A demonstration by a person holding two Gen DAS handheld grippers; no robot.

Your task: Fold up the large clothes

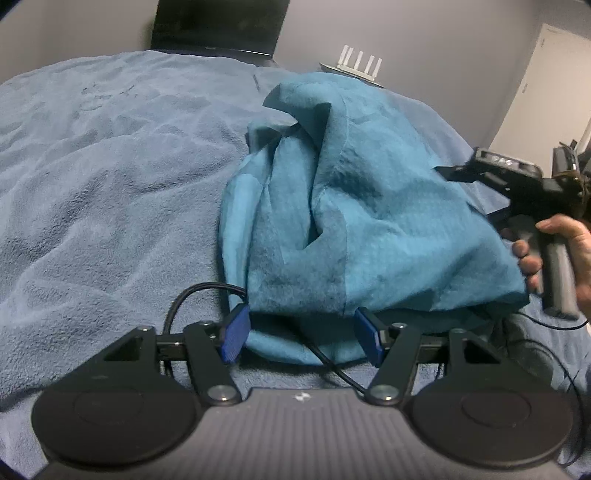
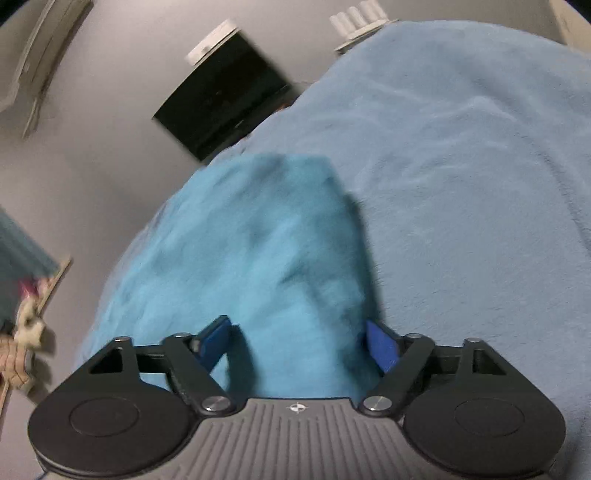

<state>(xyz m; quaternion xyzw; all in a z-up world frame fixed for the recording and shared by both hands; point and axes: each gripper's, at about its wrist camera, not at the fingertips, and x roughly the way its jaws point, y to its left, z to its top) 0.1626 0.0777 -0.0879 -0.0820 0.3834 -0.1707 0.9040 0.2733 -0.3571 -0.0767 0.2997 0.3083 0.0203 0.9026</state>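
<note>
Right now a crumpled teal garment (image 1: 354, 206) sits in a heap on a bed covered by a pale blue fleece blanket (image 1: 110, 177). Seen from the left wrist, the left gripper (image 1: 301, 338) hangs low at the near edge of the heap with its blue pads (image 1: 234, 338) spread apart; the cloth's lower hem lies between them, but neither pad presses on it. A black cable (image 1: 328, 363) loops across the blanket just under that hem.

At the right edge of the same view, a hand (image 1: 554, 251) grips the grey handle of the right gripper's body, which sits against the far right side of the garment. From the right wrist, the right gripper (image 2: 301, 345) has its blue pads (image 2: 382, 349) standing wide, with a bulge of teal cloth (image 2: 251, 266) rising between them; the picture is blurred, and no pad can be seen pinching the fabric.

Beyond the bed stand a dark screen (image 1: 218, 26) against the grey wall and a white router (image 1: 360, 64) with upright antennas.
</note>
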